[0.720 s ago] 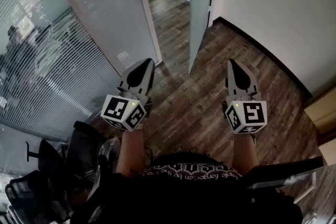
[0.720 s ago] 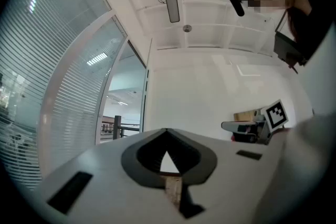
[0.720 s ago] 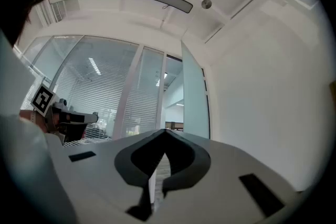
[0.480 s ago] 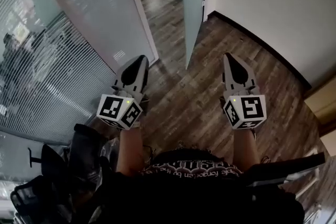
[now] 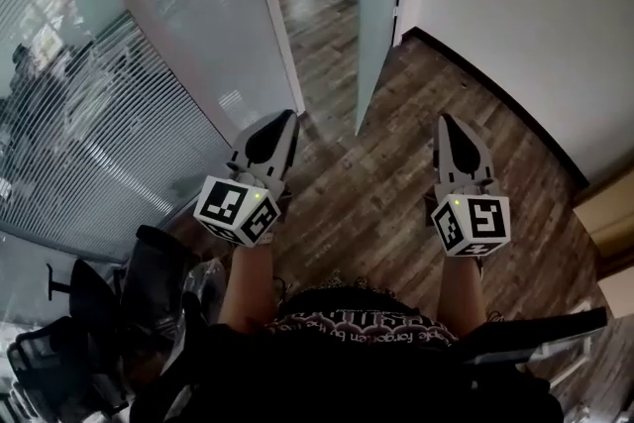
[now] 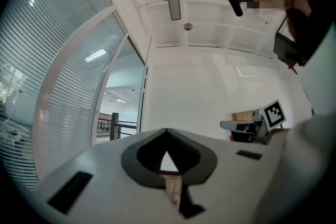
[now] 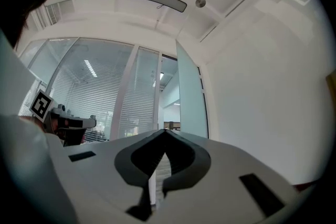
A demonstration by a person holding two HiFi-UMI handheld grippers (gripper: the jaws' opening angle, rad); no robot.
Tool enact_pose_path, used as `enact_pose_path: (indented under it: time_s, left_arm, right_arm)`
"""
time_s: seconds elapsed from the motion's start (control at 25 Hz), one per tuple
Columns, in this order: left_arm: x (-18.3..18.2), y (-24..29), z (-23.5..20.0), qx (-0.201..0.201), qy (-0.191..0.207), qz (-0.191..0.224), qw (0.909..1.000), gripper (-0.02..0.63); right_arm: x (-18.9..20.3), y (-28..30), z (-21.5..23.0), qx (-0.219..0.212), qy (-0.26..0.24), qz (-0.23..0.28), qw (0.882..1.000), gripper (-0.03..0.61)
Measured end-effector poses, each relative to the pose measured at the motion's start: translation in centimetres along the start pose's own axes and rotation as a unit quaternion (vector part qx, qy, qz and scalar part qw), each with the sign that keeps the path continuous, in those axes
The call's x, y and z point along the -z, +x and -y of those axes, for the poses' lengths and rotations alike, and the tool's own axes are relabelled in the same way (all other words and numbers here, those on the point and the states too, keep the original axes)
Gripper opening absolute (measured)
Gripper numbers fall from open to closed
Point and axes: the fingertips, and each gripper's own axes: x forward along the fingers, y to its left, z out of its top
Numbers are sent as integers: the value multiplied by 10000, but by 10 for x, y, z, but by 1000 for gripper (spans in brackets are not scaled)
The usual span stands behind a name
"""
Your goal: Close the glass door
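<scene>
Both of your claws are clenched and empty. The left claw (image 5: 288,115) shows its two tips pressed together with nothing in the notch behind them, and the right claw (image 5: 443,118) reads the same in its own view. They point forward, roughly level, over the wooden floor (image 5: 376,203), well apart from each other.

The glass door (image 5: 377,10) stands open ahead of you, a frosted pane swung in toward the white wall (image 5: 515,5). Its near lower corner lies ahead of and between your claws, and neither claw touches it. The door frame (image 5: 269,15) it has to meet runs along the edge of the glass partition (image 5: 119,114) with the blinds, and your left claw sits near its foot.

You are in the approach; the closing itself is not yet begun. The right claw is on the wall side of the pane, so it looks the better tool. Step in, bring it behind the near free edge, and push with the flat of the clenched tips rather than trying to pinch the glass. No handle can be made out, so aim close to that free edge, far from the hinge side, where the door should swing most easily. Push steadily: a glass leaf likely carries weight and may bang the frame if hurried. Draw the left claw clear of the frame before the pane arrives.
</scene>
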Motion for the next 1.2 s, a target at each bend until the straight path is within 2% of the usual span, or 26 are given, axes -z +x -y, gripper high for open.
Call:
enact_pose_path:
  time_s: [0.16,0.36,0.56,0.8,1.2]
  left_arm:
    - [3,-1,-8,23,54,22,10000,2]
    - [3,-1,-16,181,489,68,9986,2]
    - [6,-4,-31,300,347,144,9988,2]
    - [21,1,-51,129,98,71,9998,2]
    - [36,75,-60,-128,149,-6,9998,2]
  right_arm:
    - [6,10,3,86,132,3,9999,3]
    - [7,24,-2,81,150,106,9998,3]
    - [14,36,-14,8,-70,23,10000,3]
    - [23,40,-18,-42,-94,-17,9999,3]
    - [46,108,26,-454,-87,-102,9989,3]
